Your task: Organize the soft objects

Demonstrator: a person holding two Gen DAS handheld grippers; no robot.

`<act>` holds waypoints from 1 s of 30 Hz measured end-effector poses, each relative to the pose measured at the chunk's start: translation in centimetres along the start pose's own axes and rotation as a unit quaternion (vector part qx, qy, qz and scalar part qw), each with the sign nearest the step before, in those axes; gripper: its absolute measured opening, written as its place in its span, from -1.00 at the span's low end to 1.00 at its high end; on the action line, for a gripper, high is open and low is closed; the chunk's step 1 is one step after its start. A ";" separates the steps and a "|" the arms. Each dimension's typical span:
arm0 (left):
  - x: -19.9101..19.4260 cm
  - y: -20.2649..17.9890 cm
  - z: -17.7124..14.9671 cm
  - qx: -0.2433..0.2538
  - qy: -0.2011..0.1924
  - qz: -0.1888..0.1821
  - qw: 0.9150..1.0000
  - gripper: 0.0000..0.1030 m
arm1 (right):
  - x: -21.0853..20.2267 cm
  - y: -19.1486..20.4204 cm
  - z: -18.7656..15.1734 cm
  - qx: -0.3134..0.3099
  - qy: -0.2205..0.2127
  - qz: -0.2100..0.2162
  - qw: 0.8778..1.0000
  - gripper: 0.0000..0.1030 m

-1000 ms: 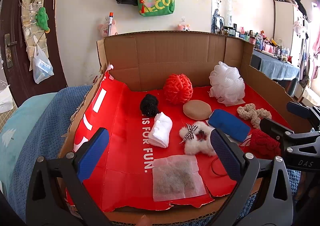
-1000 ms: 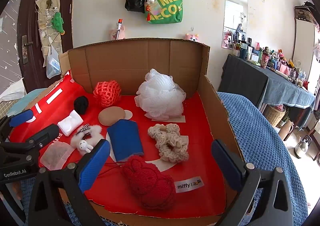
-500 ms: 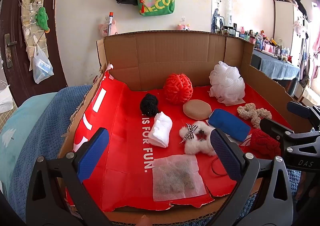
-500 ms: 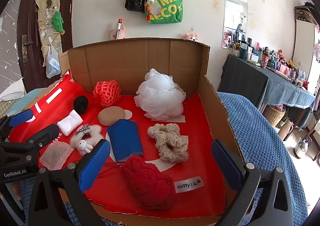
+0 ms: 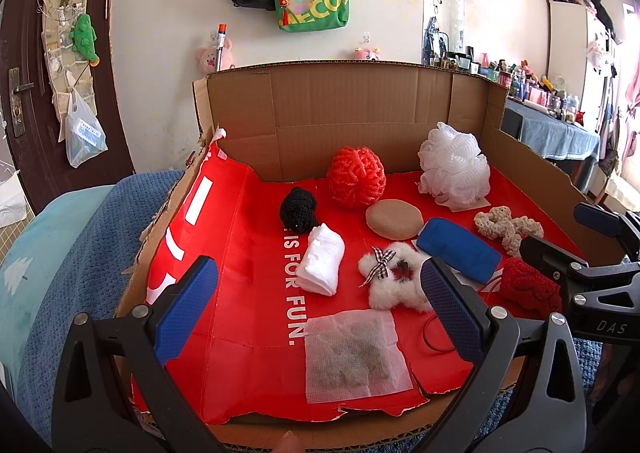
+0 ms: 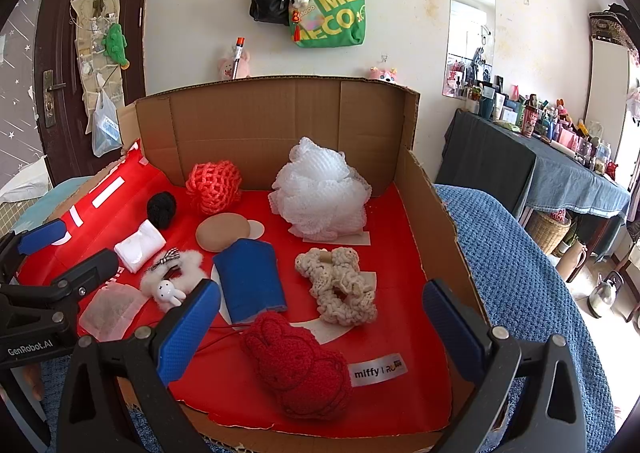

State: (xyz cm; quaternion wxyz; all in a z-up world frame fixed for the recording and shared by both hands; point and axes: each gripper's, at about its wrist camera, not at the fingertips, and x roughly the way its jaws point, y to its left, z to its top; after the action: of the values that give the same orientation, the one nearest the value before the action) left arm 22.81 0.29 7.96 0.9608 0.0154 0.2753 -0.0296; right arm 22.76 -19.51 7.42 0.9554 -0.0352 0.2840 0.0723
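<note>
two grippers hover side by side at the near edge of the cardboard box [image 5: 360, 109], the left gripper [image 5: 316, 313] and right gripper [image 6: 320, 329] both spread wide and holding nothing. the soft things lie apart on the red liner [image 5: 248, 229]: a white mesh pouf [image 6: 320, 193] at the back, a dark red knitted rabbit [image 6: 296, 365] nearest the right gripper, and a gauze sachet [image 5: 352, 357] just ahead of the left.

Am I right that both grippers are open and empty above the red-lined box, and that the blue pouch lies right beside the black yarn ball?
Not quite. Both grippers, left and right, are open and empty, but the blue pouch lies apart from the black yarn ball. The right wrist view shows it between the white fluffy toy and the cream crochet piece.
</note>
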 end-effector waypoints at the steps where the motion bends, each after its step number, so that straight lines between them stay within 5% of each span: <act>1: 0.0 0.0 0.0 0.000 0.000 0.000 1.000 1.00 | 0.0 0.0 0.0 0.000 0.000 0.000 1.000 1.00; 24: -0.2 0.1 0.0 -0.002 -0.004 0.003 1.000 1.00 | 0.0 -0.1 -0.1 0.000 -0.001 0.002 1.000 1.00; 30: -3.3 -0.1 0.2 0.007 -0.020 0.007 1.000 1.00 | -1.2 -0.3 0.0 0.009 -0.004 0.005 1.000 1.00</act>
State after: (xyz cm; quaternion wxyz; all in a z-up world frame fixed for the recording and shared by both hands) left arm 20.16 0.30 9.90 0.9662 0.0235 0.2555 -0.0248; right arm 21.85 -19.94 8.11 0.9564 -0.0250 0.2814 0.0743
